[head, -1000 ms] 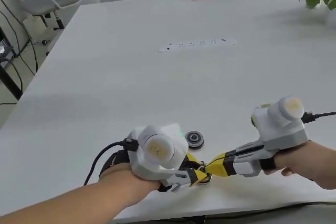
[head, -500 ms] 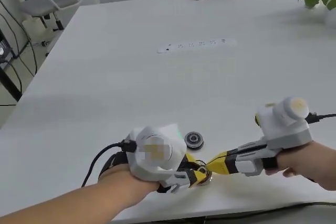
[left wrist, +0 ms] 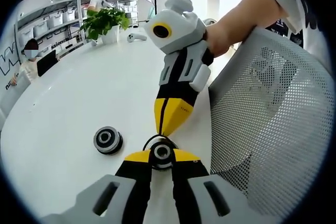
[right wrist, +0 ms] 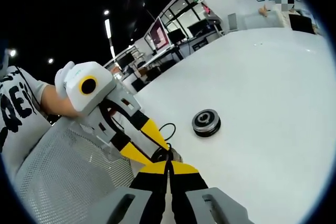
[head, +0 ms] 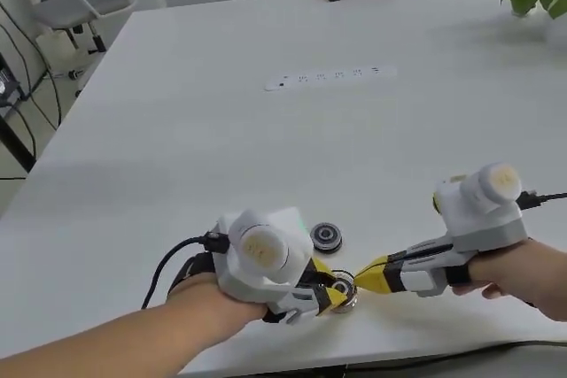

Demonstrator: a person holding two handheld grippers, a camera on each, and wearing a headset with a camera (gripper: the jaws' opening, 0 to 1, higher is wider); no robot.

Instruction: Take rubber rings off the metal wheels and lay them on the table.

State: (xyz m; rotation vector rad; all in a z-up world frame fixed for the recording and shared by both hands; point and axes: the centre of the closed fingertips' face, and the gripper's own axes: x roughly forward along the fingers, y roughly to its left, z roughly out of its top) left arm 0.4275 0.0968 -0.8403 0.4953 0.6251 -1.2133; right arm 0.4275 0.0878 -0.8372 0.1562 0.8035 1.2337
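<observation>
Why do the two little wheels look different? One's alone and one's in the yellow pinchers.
The lone wheel lies flat on the table, touching nothing; the held wheel is clamped between the left gripper's jaws. The lone wheel's black ring sits snug around it; the held wheel's rubber ring sticks out as a thin loop at the right gripper's shut tips. Both are round with metal middles.

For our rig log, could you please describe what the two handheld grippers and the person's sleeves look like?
The left gripper and right gripper match: white plastic bodies, black jaws ending in yellow pointed tips. A black cable trails from each. The person wears a short-sleeved white T-shirt with black lettering.
</observation>
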